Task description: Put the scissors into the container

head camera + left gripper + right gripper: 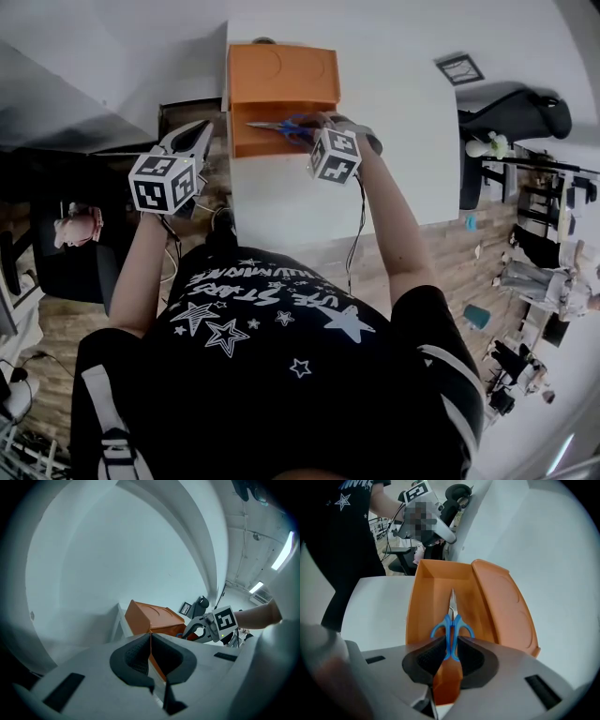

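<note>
Right gripper (450, 651): jaws clamped on the blue handles of the scissors (451, 630), pads pressed against both sides of them. The blades are closed and point away from the gripper, into the open body of the orange container (417, 606). Can't tell if the tips touch its floor.

Container sits on the white table (394, 112) near its left edge. Its lid (506, 606) is flipped open and lies flat next to the body. In the head view the scissors run across the container opening, handles on the right-gripper side.

Left gripper (150, 653): jaws fully together, nothing between them. It hangs off the table's left edge, just beside the container and not touching it.
</note>
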Demonstrator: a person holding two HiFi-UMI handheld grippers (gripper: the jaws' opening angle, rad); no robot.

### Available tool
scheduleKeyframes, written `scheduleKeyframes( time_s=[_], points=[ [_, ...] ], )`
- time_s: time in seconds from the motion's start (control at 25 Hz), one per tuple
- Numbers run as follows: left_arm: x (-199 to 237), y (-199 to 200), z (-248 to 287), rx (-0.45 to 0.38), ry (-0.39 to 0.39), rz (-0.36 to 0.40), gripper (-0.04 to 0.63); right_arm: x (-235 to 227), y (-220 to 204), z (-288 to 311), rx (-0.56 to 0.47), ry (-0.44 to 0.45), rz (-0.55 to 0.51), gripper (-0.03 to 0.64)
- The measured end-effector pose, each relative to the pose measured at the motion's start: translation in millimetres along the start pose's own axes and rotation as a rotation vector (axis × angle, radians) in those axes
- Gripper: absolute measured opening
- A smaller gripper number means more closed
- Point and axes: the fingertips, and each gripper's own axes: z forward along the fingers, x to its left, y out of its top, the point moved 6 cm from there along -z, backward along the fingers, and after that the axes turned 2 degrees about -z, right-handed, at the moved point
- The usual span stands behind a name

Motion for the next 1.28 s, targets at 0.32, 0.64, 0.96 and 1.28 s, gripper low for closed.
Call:
scheduleKeyframes(
  time_s=[0.32,0.64,0.96,1.28],
  points=[
    [0.7,2.8,2.5,-0.008,0.000,-0.005,0.023,-1.6,-2.4,5.8,0.032,-0.002,0.039,0.097],
    [-3.4,1.1,0.4,-0.008,0.003,0.009,0.023,-2.8,-4.6,0.7,-0.003,-0.053,0.072,0.097],
    [-24.7,1.6,-24.3,-0.042,-0.005,0.043,0.023,10.1,6.4,-47.0,-0.077,-0.226,0.151,0.095],
    [-65.7,3.7,-44.4,-0.076,-0.008,0.078,0.023,38.5,5.8,-108.9,-0.204,-0.416,0.220,0.086]
  ],
)
